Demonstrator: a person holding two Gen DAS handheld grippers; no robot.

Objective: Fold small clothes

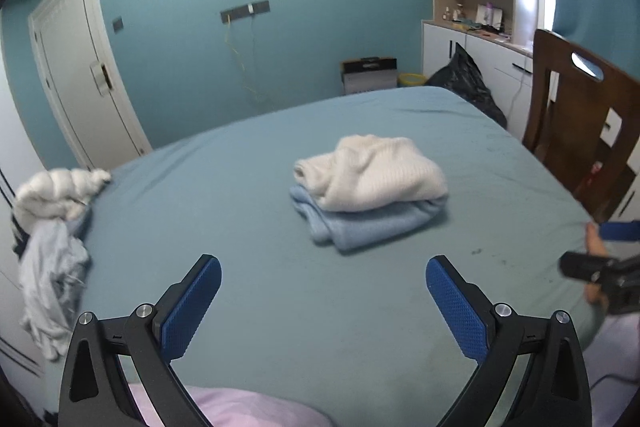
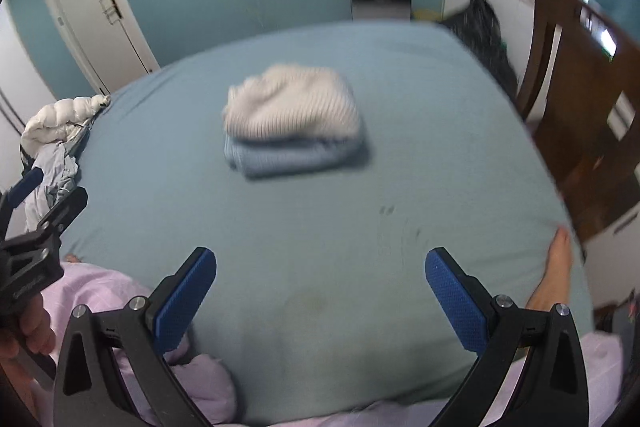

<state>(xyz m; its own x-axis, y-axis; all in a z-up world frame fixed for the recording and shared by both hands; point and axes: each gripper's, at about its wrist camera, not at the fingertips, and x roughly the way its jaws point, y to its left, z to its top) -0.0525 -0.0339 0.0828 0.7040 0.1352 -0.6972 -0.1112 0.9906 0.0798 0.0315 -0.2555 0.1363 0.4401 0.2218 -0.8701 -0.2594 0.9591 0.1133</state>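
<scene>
A folded white knit garment (image 1: 372, 173) (image 2: 294, 107) lies on top of a folded light blue one (image 1: 368, 223) (image 2: 292, 157) in the middle of the bed (image 1: 280, 267) (image 2: 320, 247). My left gripper (image 1: 323, 267) hangs above the bed's near part, well short of the stack, open wide with nothing between its blue pads (image 1: 192, 307). My right gripper (image 2: 320, 259) is also above the near part of the bed, open and empty. In the right wrist view the left gripper (image 2: 36, 211) shows at the left edge.
A heap of unfolded white and pale grey clothes (image 1: 52, 227) (image 2: 60, 143) lies at the bed's left edge. A brown wooden chair (image 1: 580, 123) stands at the right. A person's pink-clad legs (image 2: 120, 307) and a bare foot (image 2: 556, 267) rest at the near edge.
</scene>
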